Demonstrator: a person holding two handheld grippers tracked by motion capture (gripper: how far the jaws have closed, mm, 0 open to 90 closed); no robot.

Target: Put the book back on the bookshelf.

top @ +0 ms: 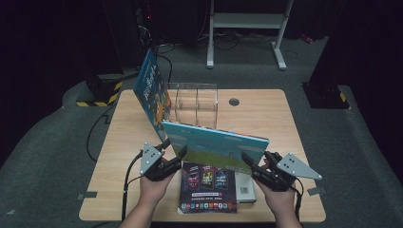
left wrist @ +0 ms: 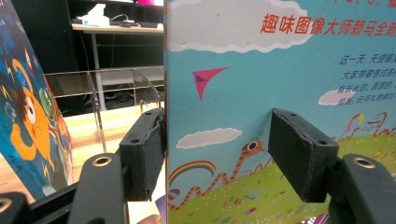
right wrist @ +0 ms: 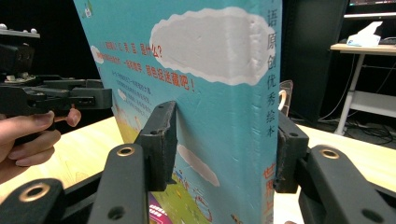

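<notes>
While the light-blue picture book stands on edge above the middle of the wooden table, it is carried between both grippers, in front of the clear acrylic divider rack. The right gripper straddles the spine end; in the right gripper view its jaws sit narrow, one pad on the cover and one behind the spine, apparently clamping the book. The left gripper takes the opposite edge; in the left gripper view one pad touches the book's edge while the other stands apart from the cover, so the jaws are wide and this grip looks unfinished. The main risk, as a judgement, is that the book pivots about the right-hand clamp and sags or slips at its free end. It could drop onto the dark magazine lying flat below. A second blue picture book leans against the rack's left side; swinging the held book toward a slot could knock it over or nudge the light rack.
</notes>
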